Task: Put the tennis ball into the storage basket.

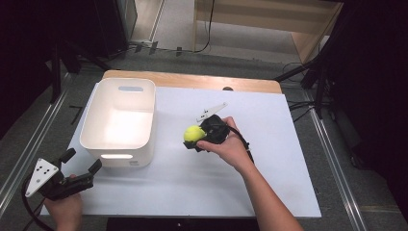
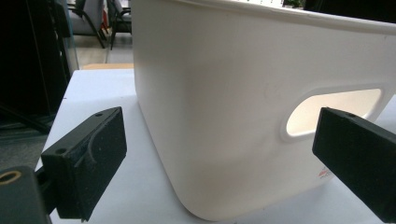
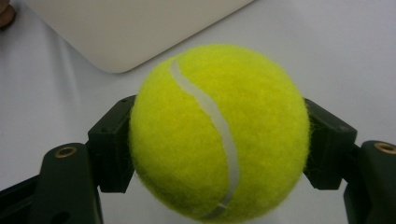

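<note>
The right gripper (image 1: pixel 194 140) was clamped on the tennis ball (image 1: pixel 193 133), one black jaw pressed against each side of it. In the right gripper view the ball (image 3: pixel 219 133) sat squarely between the jaws, its white seam curving down the front, and bulged out past their tips. The person's right hand (image 1: pixel 230 147) held that gripper near the middle of the white table (image 1: pixel 269 159), with the ball just beside the right wall of the white bin (image 1: pixel 119 120) but apart from it, at roughly the level of the bin's near corner.

The left gripper (image 1: pixel 82 165) was at the table's near left corner, held in the left hand (image 1: pixel 65 209), its jaws spread wide with nothing between them. From its own view, the bin's (image 2: pixel 224 107) near wall and its oval handle slot (image 2: pixel 334 111) stood close ahead of the jaws, not touching them.
</note>
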The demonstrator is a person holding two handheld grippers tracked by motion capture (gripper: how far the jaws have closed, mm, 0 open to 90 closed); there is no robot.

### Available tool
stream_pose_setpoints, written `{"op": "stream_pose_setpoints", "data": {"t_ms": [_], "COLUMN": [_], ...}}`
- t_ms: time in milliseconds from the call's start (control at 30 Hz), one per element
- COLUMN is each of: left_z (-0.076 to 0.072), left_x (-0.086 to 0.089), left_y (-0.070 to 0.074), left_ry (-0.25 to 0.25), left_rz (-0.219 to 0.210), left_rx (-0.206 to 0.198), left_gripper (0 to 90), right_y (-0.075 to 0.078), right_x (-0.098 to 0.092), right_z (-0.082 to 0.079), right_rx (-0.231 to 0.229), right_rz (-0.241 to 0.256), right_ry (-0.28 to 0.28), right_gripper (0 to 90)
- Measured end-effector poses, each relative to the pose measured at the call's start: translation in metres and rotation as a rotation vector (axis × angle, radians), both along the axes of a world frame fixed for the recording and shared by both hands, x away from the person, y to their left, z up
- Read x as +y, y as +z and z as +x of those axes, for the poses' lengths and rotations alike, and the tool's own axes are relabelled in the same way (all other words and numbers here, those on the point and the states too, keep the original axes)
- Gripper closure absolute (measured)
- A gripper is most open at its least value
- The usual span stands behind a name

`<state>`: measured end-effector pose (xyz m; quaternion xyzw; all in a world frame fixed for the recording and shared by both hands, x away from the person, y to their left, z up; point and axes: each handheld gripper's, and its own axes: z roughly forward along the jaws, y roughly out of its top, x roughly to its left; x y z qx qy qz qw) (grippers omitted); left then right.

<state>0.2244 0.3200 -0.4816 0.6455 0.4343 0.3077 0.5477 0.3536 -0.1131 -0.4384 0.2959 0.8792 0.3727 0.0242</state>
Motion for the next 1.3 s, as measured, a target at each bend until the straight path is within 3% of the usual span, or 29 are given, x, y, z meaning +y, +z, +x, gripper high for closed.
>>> {"op": "stream_pose_setpoints", "data": {"t_ms": [1300], "left_z": [0.0], "left_x": [0.0], "left_y": [0.0], "left_ry": [-0.004], "left_rz": [-0.002], "left_rx": [0.001], "left_gripper": [2.9], "right_y": [0.026], "right_x": [0.031], "right_z": [0.01], "right_rx": [-0.041], "right_rz": [0.026], "right_ry": [0.055], "right_gripper": [24.0]}}
